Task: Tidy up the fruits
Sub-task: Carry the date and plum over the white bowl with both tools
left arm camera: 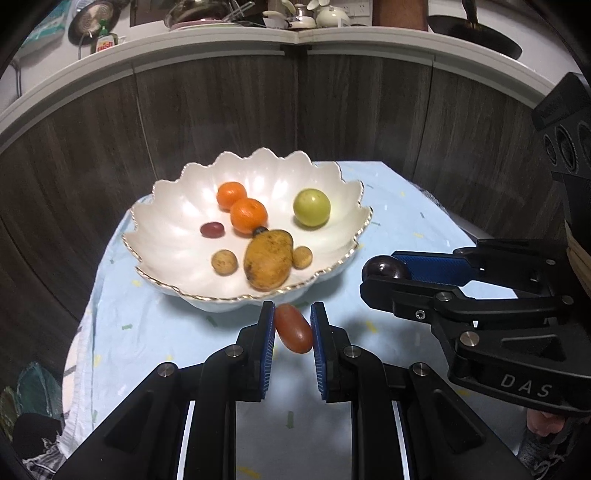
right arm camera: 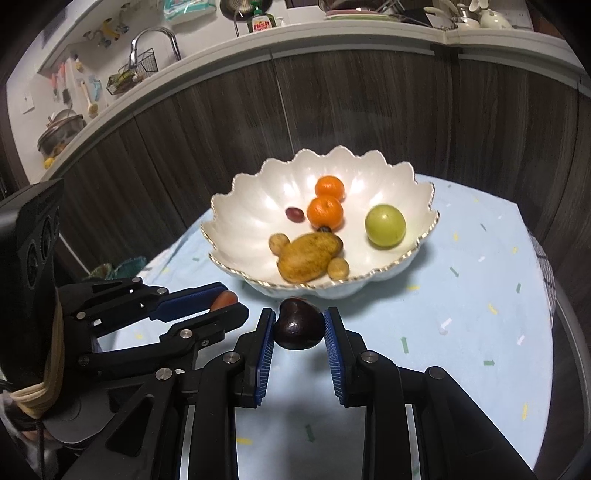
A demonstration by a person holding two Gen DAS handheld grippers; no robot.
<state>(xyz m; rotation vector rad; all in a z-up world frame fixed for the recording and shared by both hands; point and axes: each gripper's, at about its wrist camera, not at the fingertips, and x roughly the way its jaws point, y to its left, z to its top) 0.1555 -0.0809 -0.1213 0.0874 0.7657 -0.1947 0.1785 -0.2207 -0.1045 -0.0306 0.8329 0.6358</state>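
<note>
My left gripper [left arm camera: 293, 328] pinches a red oblong tomato [left arm camera: 294, 328], long axis tilted across the pads. My right gripper [right arm camera: 299, 326] is clamped on a dark plum [right arm camera: 298, 328]; its body reads "DAS". Both fruits hang over the blue cloth [right arm camera: 461, 332], just short of the near rim. The scalloped white bowl [left arm camera: 177, 206] lies straight ahead of both, neither hand clearly nearer. It holds two oranges, a green fruit, a mango, small fruits. Next move, I judge: forward over the rim. The far bottle label [right arm camera: 261, 26] is unreadable.

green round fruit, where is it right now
In both wrist views the green round fruit lies alone on the right side of the scalloped white bowl, right of the two oranges.
</note>
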